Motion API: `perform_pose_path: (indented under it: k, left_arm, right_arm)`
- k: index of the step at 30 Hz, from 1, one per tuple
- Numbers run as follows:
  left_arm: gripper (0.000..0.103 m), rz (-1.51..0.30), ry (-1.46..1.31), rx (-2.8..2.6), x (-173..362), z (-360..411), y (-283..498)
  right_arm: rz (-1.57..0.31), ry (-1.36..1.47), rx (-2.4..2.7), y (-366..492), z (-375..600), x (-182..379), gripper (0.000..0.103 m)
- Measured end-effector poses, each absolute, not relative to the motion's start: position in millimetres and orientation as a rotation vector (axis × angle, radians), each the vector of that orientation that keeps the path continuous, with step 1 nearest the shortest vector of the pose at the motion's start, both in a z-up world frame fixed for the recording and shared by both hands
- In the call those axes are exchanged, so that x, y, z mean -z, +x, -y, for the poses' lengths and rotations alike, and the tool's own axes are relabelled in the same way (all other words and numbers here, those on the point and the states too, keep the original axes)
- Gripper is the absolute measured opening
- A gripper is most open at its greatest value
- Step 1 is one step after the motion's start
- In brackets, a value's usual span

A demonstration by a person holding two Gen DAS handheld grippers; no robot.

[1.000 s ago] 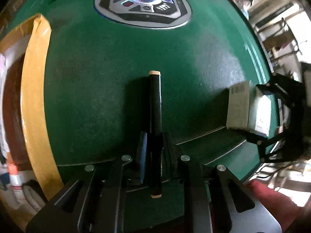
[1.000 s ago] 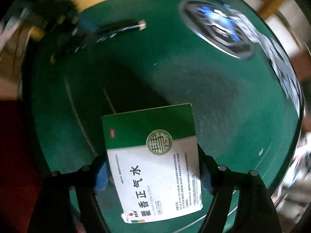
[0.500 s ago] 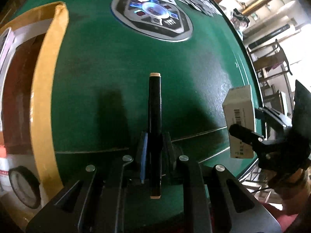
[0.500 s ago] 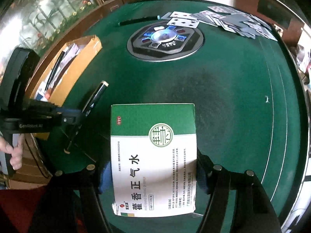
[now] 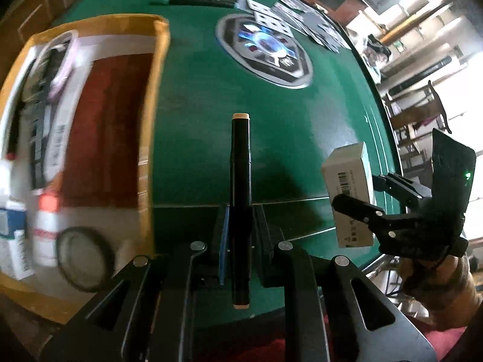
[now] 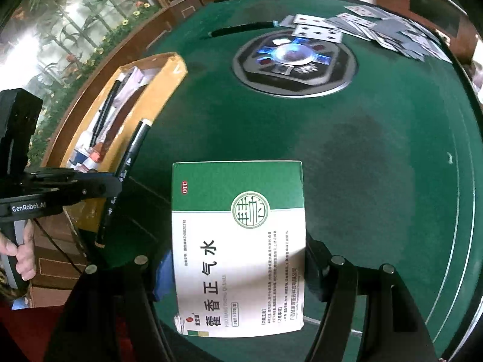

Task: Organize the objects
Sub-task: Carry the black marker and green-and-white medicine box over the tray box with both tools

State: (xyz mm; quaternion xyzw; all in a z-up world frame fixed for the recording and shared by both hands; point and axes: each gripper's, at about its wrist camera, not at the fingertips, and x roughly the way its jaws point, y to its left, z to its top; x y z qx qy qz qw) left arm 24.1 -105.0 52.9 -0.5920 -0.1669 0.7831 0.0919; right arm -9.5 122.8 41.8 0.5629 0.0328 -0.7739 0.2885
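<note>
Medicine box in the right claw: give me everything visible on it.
The medicine box is flat, rectangular cardboard: green band on top, white below, a round green seal, a red OTC oval and black Chinese lettering. The left wrist view shows a white side with a barcode. It looks closed, with one near corner scuffed. The right claw, shut on its two sides, holds it above the green table, face up.

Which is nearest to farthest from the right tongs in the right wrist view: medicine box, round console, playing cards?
1. Green-and-white cardboard medicine box: clamped in the right tongs.
2. Round black-and-silver table console: mid-table, ahead.
3. Spread playing cards: far edge, beyond the console, to the right.
</note>
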Motion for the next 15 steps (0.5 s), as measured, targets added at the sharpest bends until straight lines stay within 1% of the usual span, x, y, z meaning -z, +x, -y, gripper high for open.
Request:
perform_pose_path:
  k: [6,12,15]
  left_arm:
    - [0.014,0.563,-1.762,-2.397,-61,143,44]
    - [0.014,0.591,-1.766,-2.46,-67,169,61]
    - [0.014,0.573,-1.771,-2.489,-71,176,67]
  right_arm:
    - [-0.111,1.478,2.032,-7,-97,-44,0.069]
    - [-0.136,1.445,2.011,-7,-72,-54,0.069]
    - [-0.144,1.432,2.003,-8,-60,-59,0.069]
